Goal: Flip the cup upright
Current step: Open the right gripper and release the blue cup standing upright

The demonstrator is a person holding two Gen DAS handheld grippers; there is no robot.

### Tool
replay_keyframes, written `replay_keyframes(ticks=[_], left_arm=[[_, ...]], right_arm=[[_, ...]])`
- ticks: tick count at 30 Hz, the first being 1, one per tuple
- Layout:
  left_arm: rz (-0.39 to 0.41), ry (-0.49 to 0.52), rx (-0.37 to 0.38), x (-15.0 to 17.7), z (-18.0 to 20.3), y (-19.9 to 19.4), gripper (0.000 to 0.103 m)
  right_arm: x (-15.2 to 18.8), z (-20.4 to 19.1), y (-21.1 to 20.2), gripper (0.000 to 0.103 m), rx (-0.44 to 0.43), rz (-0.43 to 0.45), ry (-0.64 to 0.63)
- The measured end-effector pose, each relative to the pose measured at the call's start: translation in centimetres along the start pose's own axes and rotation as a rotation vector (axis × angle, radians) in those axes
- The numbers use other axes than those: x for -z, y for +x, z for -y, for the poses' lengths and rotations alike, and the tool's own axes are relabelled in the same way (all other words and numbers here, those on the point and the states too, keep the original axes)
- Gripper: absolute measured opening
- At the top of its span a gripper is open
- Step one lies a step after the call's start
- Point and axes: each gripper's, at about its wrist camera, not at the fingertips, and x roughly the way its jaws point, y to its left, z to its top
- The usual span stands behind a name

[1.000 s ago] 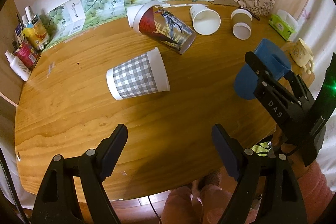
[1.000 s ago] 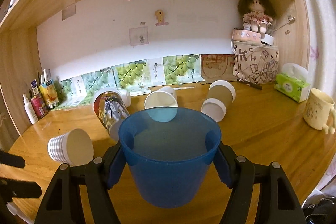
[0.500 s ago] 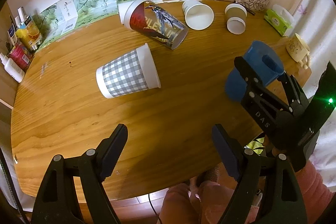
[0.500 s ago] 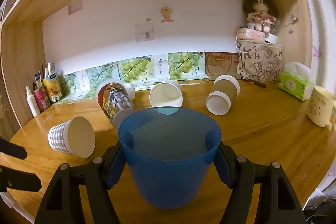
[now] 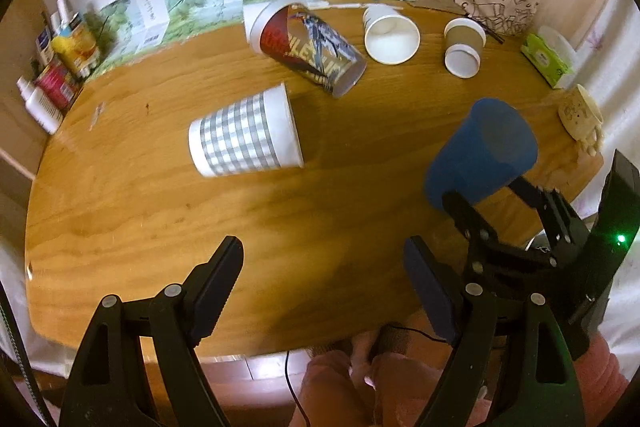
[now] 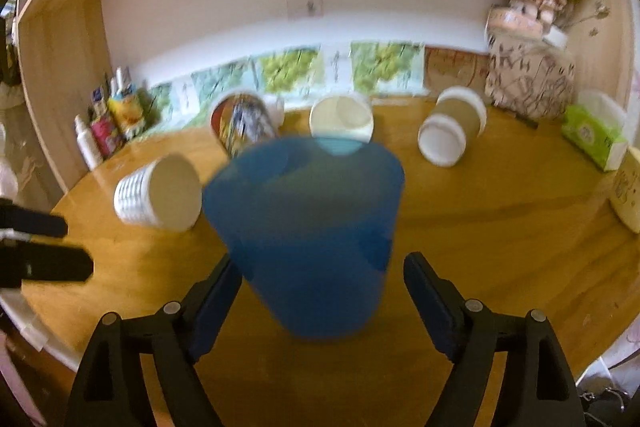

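Standing mouth-up between the spread fingers of our right tool, the blue cup seems free of both pads, though blur hides any contact. Our left tool hangs apart over the tabletop, near the checked cup lying sideways.

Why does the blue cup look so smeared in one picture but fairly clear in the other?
Right wrist view: motion blur smears the blue cup, the paper cups and the back wall, though the gripper's own fingers stay sharp. Left wrist view: only mildly soft; the checked cup reads clearly. Both views bend straight edges, fisheye style.
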Motion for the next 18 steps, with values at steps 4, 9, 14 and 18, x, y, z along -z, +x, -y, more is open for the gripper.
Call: replay_keyframes(ticks=[4,9,14,18], left_arm=[[-0.044,-0.064,-0.035,1.4,1.4,-0.2,0.085],[-0.057,-0.151,-0.029,3.2,4.2,-1.3,0.085],[-0.013,-0.203,-0.014,4.5,7.5,-3.0,0.085],[0.075,-0.226,-0.051,5.2,9.9,-5.4,0.085]], right_arm=[[1.2,1.3,-1.5,0.084,-0.062,-0.091,0.016],[1.9,3.3,-4.1,0.084,-0.105,-0.203,0.029],[1.2,5.6,-8.4,0.084,-0.130,-0.248,0.018],[-0.2,7.2,-12.9,0.084,-0.165,-0.218,0.023]])
